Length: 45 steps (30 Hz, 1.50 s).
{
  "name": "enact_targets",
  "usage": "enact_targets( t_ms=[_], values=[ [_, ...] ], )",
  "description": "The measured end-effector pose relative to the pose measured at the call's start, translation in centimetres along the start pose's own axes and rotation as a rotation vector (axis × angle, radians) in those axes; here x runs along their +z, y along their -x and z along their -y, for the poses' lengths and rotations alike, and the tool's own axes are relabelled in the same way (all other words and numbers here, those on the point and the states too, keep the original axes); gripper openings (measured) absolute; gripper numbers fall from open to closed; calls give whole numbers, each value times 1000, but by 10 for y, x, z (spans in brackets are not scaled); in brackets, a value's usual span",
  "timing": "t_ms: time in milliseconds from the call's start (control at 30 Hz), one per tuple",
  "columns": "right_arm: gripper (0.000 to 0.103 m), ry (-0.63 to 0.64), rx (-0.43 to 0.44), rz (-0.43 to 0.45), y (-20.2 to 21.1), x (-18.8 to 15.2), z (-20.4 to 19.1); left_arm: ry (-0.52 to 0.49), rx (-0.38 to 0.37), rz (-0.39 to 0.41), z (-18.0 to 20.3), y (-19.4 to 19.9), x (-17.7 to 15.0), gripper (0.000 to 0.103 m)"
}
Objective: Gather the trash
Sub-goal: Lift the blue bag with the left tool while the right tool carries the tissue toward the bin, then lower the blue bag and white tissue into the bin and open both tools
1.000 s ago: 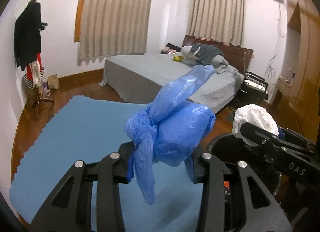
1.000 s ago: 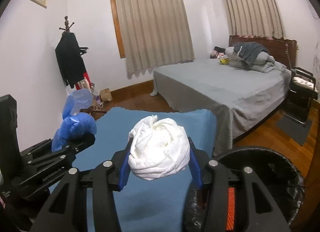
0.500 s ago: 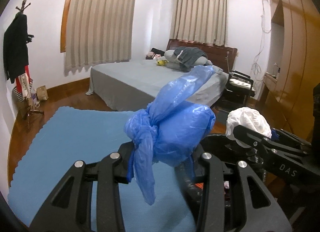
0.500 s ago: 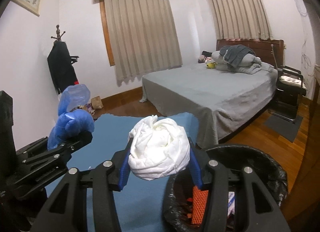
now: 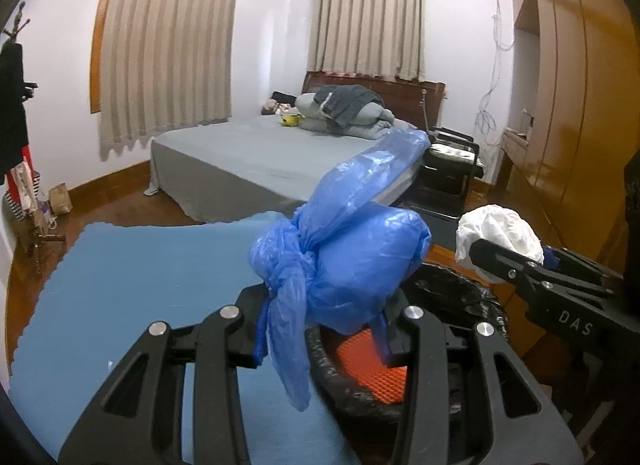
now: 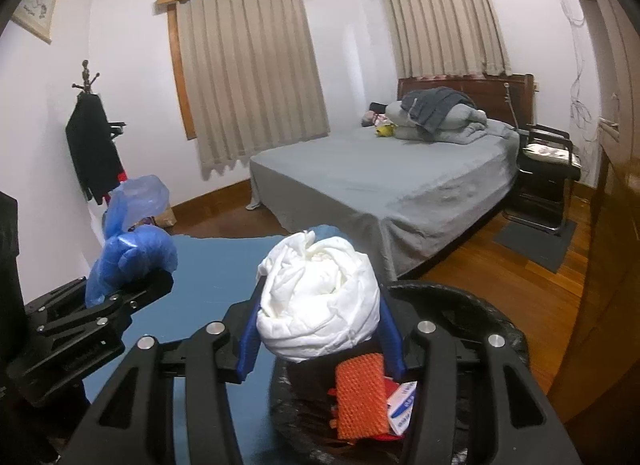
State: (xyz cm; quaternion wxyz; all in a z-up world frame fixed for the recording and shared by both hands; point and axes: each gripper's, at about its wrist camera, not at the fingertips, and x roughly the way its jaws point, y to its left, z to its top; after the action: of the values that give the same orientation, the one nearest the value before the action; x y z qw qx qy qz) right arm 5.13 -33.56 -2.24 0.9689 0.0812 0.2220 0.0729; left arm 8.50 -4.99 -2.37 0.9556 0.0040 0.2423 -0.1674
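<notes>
The left gripper [image 5: 320, 329] jaws pinch a tied blue bag [image 5: 352, 261]. The right gripper [image 6: 320, 341] jaws pinch a white wad [image 6: 320, 297]. Both hang over the black trash bin [image 6: 472, 305], which holds orange netting [image 6: 360, 397]. Beside the bin lies a blue mat [image 5: 140, 265].

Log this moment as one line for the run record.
left claw: shut on blue bag | right claw: shut on white wad | bin: below both, orange item inside | nothing dropped yet
</notes>
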Motion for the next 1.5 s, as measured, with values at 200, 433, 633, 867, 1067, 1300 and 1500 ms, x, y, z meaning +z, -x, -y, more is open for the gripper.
enact_targets(
  t_ms=[200, 433, 633, 867, 1067, 1300, 1500],
  values=[
    [49, -24, -44, -23, -2, -7, 21, -33, -40, -16, 18, -17, -4, 38],
    [49, -49, -87, -61, -14, -17, 46, -54, -82, -50, 38, -48, -13, 38],
    [49, -66, -106, -86, -25, -27, 61, -66, -113, -88, 51, -81, -20, 38],
    [51, -69, -118, -118, -39, -37, 81, -83, -143, -127, 59, -112, -31, 38],
    [60, -62, -139, -143, -53, -42, 93, -97, -191, -167, 62, -133, -32, 66],
    [75, -76, -167, -140, -54, -45, 101, -76, -216, -188, 49, -133, -40, 76],
    [84, -90, -182, -128, -49, -46, 102, -76, -230, -196, 46, -134, -41, 78]
  ],
)
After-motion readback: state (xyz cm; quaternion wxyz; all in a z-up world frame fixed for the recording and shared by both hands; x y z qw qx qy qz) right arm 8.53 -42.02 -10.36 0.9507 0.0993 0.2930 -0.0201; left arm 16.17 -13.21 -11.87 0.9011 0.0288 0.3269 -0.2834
